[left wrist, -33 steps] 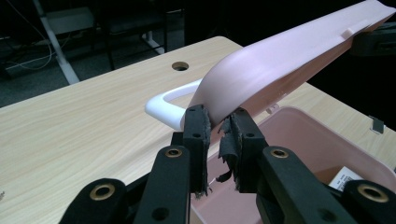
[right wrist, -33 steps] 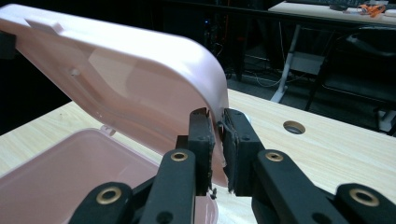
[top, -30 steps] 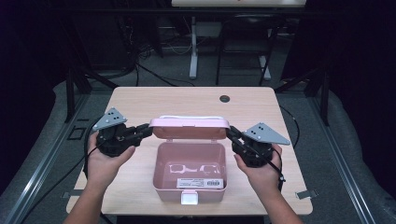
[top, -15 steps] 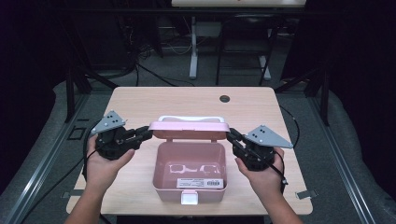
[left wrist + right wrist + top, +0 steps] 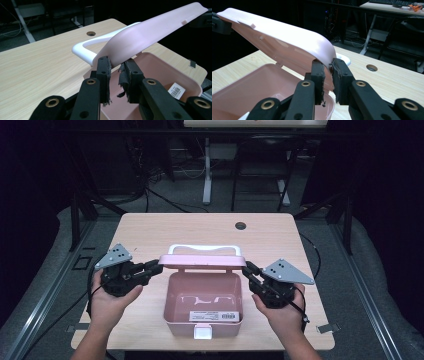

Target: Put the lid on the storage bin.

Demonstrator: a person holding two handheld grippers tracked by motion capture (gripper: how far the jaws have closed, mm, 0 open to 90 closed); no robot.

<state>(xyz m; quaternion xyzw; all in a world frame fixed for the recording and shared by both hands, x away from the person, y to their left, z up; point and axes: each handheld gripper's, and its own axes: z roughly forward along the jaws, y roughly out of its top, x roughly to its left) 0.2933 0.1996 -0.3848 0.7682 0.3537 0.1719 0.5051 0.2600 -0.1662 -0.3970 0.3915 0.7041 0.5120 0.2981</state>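
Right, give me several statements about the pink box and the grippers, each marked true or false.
1. The pink plastic box stands with its lid raised. True.
2. The left gripper and right gripper meet the lid at opposite ends. True.
3. The box is full of tools. False: its bottom looks bare.
4. The white handle sits on the box's front wall. False: it is on the lid.
5. The wooden table has a round hole. True.

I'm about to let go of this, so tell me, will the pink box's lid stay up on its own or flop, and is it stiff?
The lid looks like thin moulded plastic holding its curve, so probably stiff and light. It stands half raised, with the left gripper and right gripper at its two ends, so it may drop shut or swing back. The open box seems light and might shift.
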